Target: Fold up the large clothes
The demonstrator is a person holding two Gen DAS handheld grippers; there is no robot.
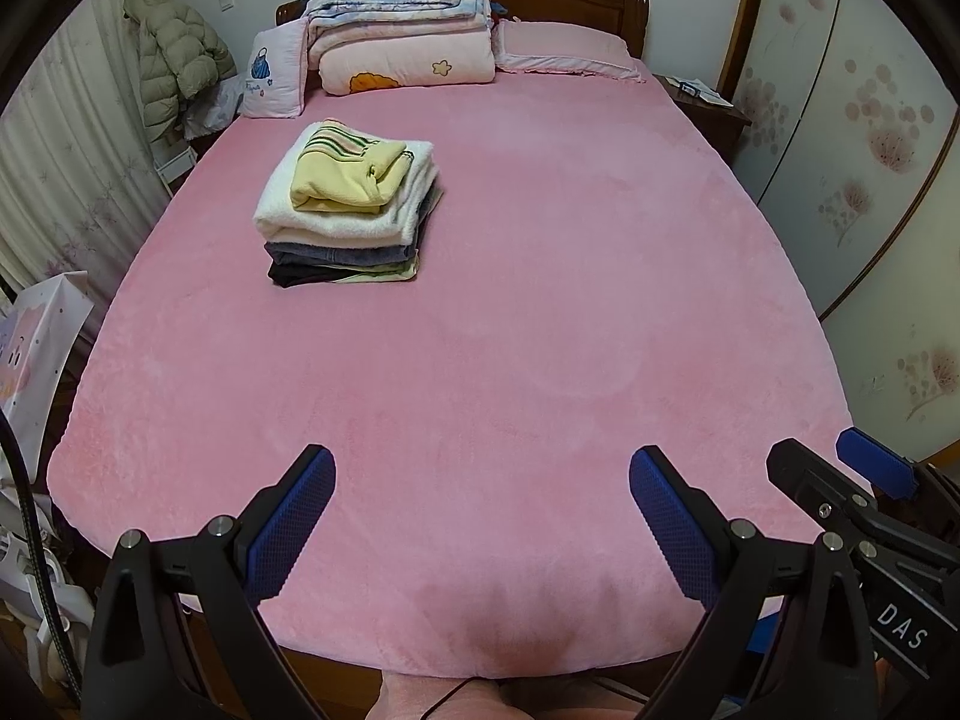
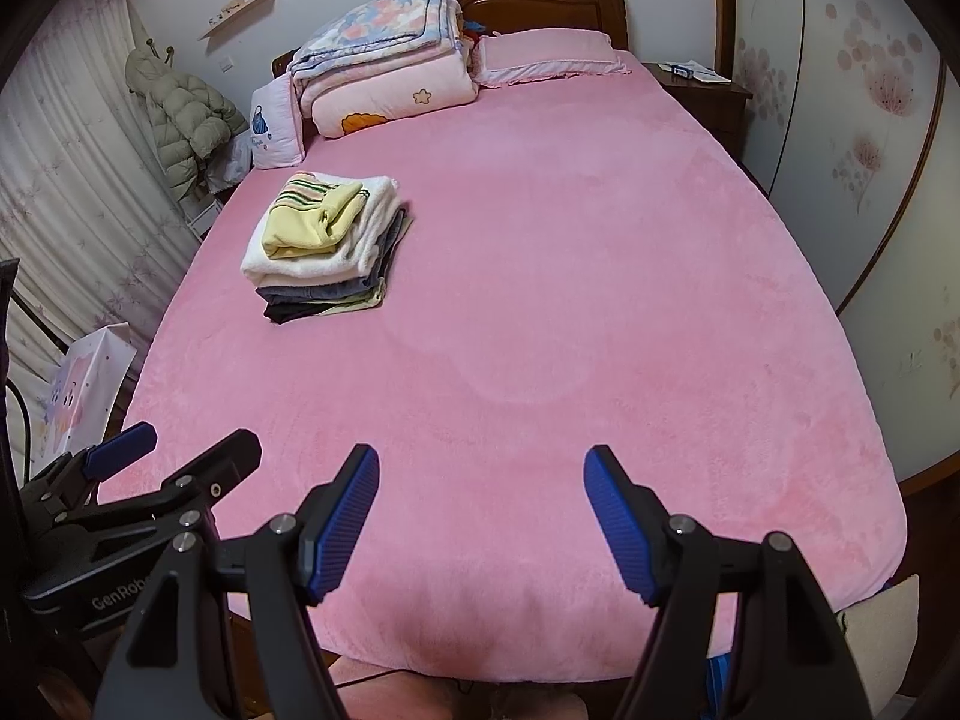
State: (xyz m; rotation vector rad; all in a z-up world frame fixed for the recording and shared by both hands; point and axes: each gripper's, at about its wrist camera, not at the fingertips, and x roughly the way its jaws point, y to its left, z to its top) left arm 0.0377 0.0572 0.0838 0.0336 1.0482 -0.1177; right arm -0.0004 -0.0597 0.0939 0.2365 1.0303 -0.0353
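A stack of folded clothes point(image 1: 348, 204) lies on the left half of the pink bed point(image 1: 540, 300), a yellow striped garment on top, then white, grey, black and pale green pieces. The stack also shows in the right wrist view point(image 2: 327, 246). My left gripper point(image 1: 480, 468) is open and empty above the bed's near edge. My right gripper point(image 2: 483, 465) is open and empty beside it, also at the near edge. Each gripper shows at the side of the other's view: the right gripper point(image 1: 834, 462) and the left gripper point(image 2: 192, 444).
Folded quilts point(image 1: 408, 30) and pillows point(image 1: 564, 48) lie at the wooden headboard. A puffer coat point(image 1: 174, 54) hangs at the left by the curtain. A nightstand point(image 1: 702, 102) and wardrobe doors point(image 1: 870, 150) stand right. A paper bag point(image 2: 84, 384) stands on the floor, left.
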